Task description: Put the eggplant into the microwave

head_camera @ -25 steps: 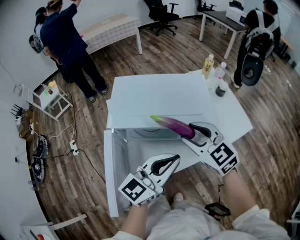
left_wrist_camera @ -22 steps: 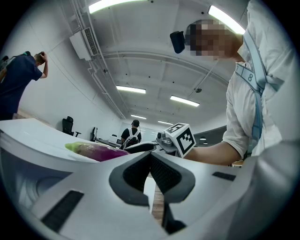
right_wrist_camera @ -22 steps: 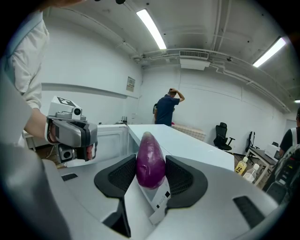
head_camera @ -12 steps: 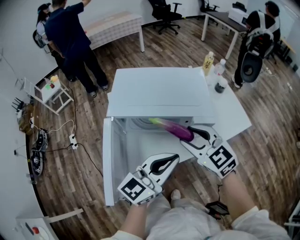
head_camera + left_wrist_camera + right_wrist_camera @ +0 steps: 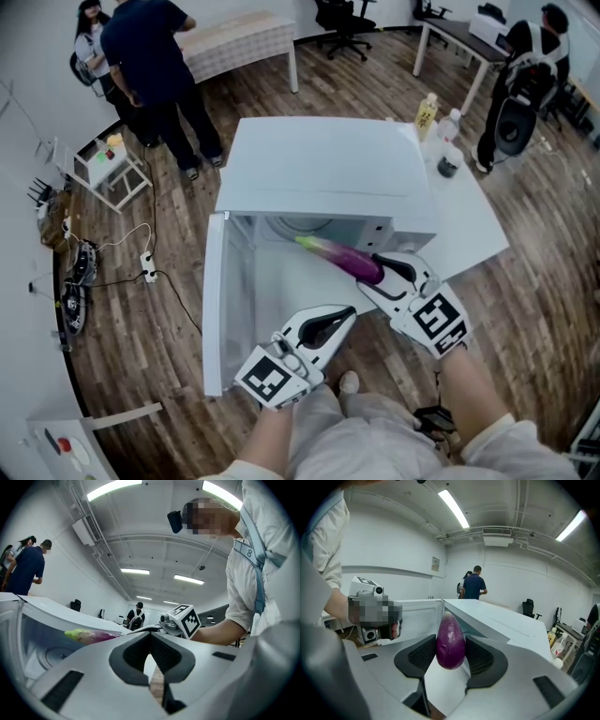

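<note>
The eggplant [image 5: 339, 258] is clamped by its fat purple end in my right gripper [image 5: 380, 273], a pad pressing on each side. It hangs in the air at the mouth of the microwave [image 5: 328, 169], resting on nothing.

The door [image 5: 215, 309] stands swung wide at the left edge of the opening, so the way in is clear and the eggplant is already in my grip. As I judge it, I have yet to carry it deeper over the turntable [image 5: 281, 228], set it down, let go and draw back out.

Its long axis runs along the line my right jaws point, tipped a little downward. The green stem end leads away from me toward the cavity's back left corner, and the rounded purple end faces me. The green tip sits just under the front edge of the microwave's top. Most of the body is outside the cavity.

My left gripper [image 5: 349, 315] has its jaws together on nothing. It is held low before the opening, beside the right one and apart from the eggplant.
</note>
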A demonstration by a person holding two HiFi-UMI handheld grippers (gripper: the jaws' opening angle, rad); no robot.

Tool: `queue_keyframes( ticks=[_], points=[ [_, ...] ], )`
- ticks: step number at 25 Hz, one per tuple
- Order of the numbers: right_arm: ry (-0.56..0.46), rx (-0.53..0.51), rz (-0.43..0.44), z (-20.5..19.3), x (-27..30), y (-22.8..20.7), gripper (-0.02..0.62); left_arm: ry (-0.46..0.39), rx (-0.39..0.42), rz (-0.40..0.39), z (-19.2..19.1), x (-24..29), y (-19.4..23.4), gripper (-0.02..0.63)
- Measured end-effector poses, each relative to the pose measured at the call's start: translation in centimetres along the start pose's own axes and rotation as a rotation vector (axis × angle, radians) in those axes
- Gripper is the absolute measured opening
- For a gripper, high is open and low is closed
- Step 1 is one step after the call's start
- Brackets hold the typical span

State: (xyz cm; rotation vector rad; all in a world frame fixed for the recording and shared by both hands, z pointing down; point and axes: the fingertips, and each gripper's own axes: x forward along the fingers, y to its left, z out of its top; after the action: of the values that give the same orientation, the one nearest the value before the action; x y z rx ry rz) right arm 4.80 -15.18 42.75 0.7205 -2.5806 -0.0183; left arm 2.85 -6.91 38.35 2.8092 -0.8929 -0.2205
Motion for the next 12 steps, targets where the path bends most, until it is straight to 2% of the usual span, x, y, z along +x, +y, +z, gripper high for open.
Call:
queue_keyframes(
  ticks=[12],
  points=[
    [0.022, 0.092, -0.031, -3.5, 4.9, 0.2, 0.216, -0.012, -0.002, 0.055, -2.6, -0.9, 3.2, 0.002]
  ],
)
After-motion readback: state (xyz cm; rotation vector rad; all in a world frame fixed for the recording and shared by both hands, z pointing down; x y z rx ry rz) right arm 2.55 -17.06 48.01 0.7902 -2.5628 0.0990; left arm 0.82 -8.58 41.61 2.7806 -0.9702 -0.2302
